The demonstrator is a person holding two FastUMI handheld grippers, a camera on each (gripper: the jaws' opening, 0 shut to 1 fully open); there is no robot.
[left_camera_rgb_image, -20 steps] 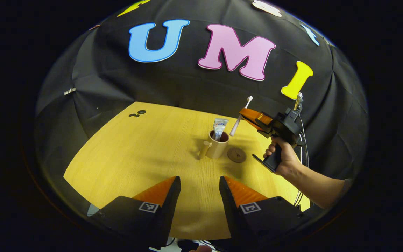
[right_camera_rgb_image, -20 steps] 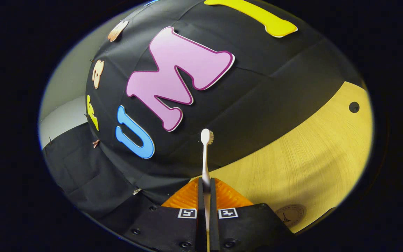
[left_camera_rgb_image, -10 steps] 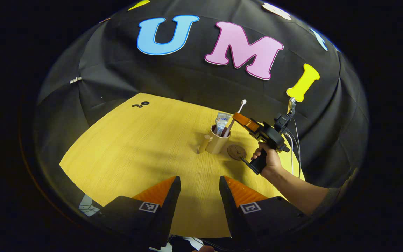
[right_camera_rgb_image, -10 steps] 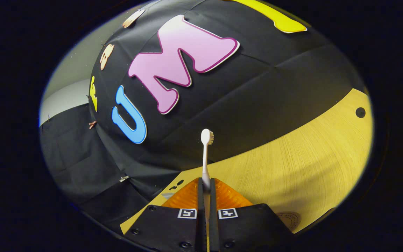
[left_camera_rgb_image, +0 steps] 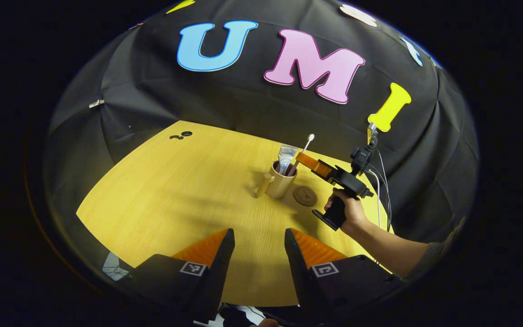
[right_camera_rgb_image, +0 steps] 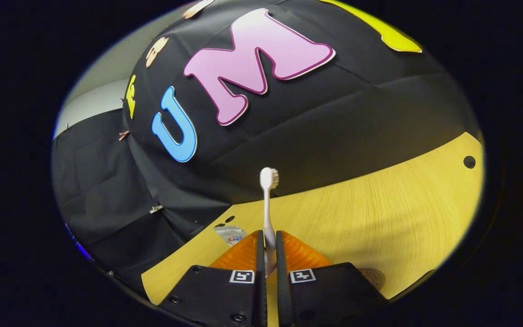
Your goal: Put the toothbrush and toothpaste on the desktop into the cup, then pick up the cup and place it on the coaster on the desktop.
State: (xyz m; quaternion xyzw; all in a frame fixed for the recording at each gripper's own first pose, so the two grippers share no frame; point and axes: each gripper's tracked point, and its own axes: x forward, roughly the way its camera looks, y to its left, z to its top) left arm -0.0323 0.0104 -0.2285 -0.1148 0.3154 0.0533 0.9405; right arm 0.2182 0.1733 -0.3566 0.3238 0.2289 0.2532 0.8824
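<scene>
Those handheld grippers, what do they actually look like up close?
Each has two wedge-shaped ribbed fingers on black blocks bearing small square black-and-white markers. The right gripper has a black pistol grip held in a bare hand, with cables trailing off. The left gripper looks the same.

Left gripper view: cup [left_camera_rgb_image: 280,182] upright on the desktop [left_camera_rgb_image: 175,190], toward the far right part; toothpaste [left_camera_rgb_image: 285,156] standing in the cup; toothbrush [left_camera_rgb_image: 303,148] slanting out of the cup, head uppermost, beside the toothpaste on its right; coaster [left_camera_rgb_image: 305,195] flat on the desktop just right of the cup; right gripper [left_camera_rgb_image: 301,159] above the cup's right rim, hand [left_camera_rgb_image: 350,212] behind it at the right; left gripper [left_camera_rgb_image: 256,240] nearest, before the cup. Right gripper view: toothbrush between the fingers [right_camera_rgb_image: 243,254], toothpaste to their left, coaster to their lower right.
</scene>
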